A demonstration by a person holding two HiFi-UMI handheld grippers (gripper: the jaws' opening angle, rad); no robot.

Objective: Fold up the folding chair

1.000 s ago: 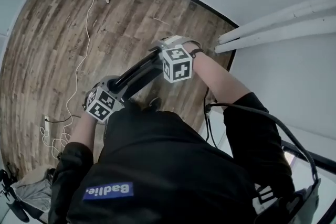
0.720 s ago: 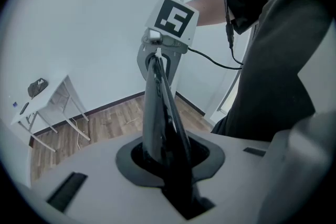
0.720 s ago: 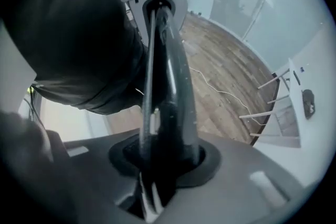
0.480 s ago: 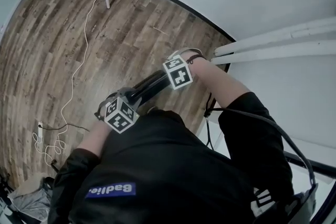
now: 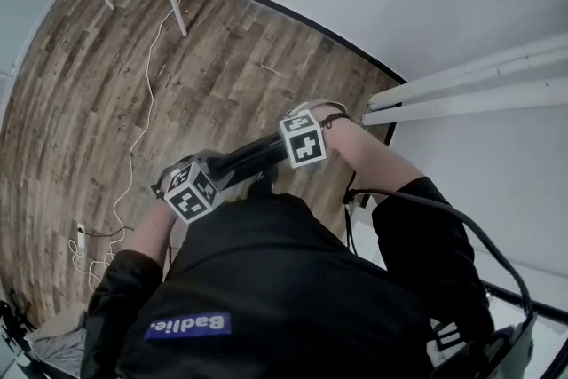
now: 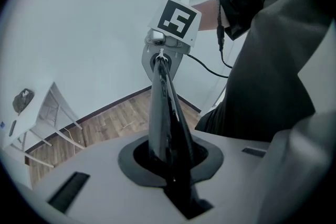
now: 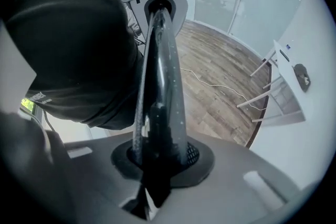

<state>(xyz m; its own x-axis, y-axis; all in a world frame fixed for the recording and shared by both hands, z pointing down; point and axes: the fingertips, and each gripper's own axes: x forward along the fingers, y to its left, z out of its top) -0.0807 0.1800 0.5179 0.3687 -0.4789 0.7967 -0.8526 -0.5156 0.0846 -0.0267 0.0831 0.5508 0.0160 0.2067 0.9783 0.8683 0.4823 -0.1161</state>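
Left gripper (image 6: 170, 165) + right gripper (image 7: 155, 165): jaws closing on opposite ends of the folding chair's dark top edge | folding chair (image 5: 253, 157): above the floor (image 5: 133, 84), near its wall-side edge, drawn closer to the person than a second ago | judgement: grip firming, chair looks flat, fold nearly done

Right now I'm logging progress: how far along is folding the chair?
Done, apparently: the folding chair looks collapsed into a thin flat slab. In hand: the left gripper and the right gripper each have an end of it between their jaws, which are closing on it. Left: probably setting it down; its legs are out of sight.
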